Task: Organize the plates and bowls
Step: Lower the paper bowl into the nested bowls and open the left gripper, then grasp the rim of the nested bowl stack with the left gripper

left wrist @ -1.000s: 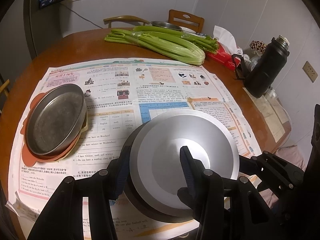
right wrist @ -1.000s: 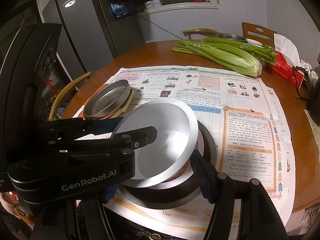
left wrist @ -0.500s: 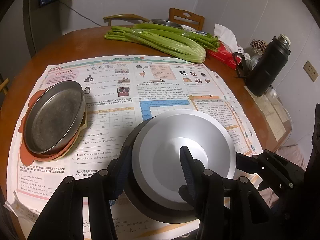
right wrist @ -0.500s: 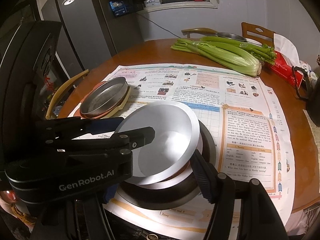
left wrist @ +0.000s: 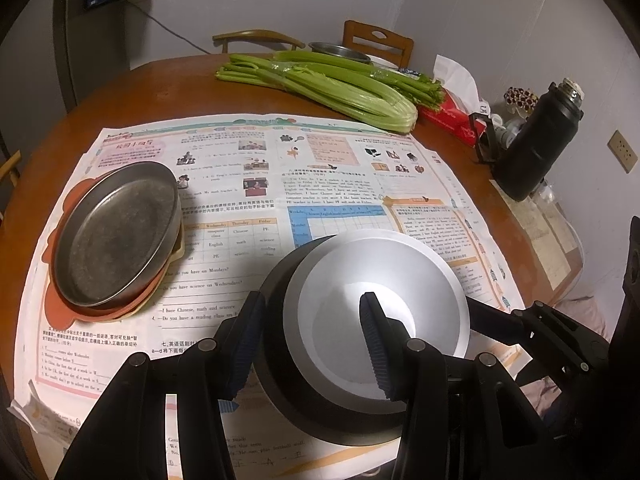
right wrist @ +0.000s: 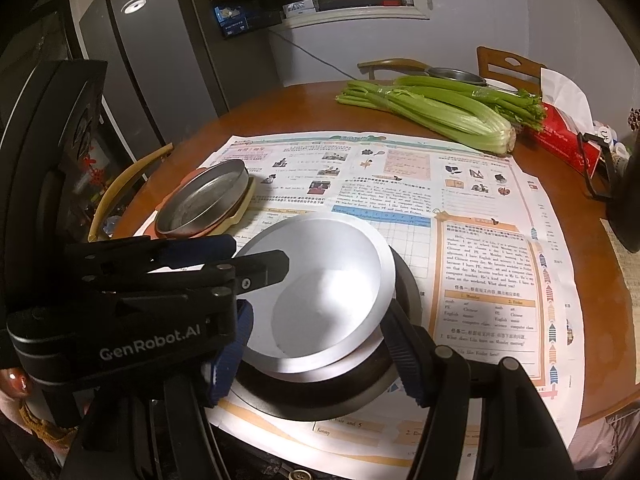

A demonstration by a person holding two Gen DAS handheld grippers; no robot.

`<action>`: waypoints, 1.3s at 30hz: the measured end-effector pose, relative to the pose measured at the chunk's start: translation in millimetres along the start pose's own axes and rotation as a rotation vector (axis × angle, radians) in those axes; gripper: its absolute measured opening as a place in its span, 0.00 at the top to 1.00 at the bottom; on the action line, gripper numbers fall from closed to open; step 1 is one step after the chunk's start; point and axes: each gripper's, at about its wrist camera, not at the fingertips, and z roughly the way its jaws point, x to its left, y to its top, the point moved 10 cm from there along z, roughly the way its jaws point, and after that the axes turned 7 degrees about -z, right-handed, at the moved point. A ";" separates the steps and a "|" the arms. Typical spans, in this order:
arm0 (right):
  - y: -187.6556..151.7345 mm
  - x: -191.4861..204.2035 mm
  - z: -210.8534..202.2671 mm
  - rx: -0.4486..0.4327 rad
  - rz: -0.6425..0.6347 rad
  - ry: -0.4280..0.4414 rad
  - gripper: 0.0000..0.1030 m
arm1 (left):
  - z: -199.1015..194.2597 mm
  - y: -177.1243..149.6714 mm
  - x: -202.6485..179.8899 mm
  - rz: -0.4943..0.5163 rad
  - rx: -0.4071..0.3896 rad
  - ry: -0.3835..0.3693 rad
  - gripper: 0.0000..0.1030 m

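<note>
On the table: a big printed paper sheet (left wrist: 280, 184) covers the round brown wooden table (left wrist: 160, 92).
Bowl stack: a shiny silver metal bowl (left wrist: 376, 304) sits tilted in a dark round bowl (left wrist: 280, 380), close to me.
My left gripper (left wrist: 312, 340): one finger is inside the silver bowl, one is outside the dark bowl, both rims between them. I cannot tell if they press.
My right gripper (right wrist: 316, 344): fingers sit on each side of the same stack. I cannot tell if they squeeze.
Plate pile: a grey metal round pan (left wrist: 116, 236) rests on an orange plate (left wrist: 68, 312), to the left, well apart.
Far side: green celery stalks (left wrist: 332, 84) and a black flask (left wrist: 536, 144).
</note>
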 end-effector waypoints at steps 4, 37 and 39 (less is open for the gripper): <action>2.0 -2.4 -3.6 -0.011 0.004 -0.005 0.36 | -6.5 3.4 2.4 -0.005 -0.018 -0.002 0.52; -20.9 -39.9 21.5 0.065 0.176 0.054 0.36 | 22.0 -8.9 28.6 -0.096 0.050 -0.052 0.43; -22.2 -35.8 24.2 0.069 0.172 0.072 0.36 | 25.5 -10.3 30.4 -0.084 0.048 -0.030 0.43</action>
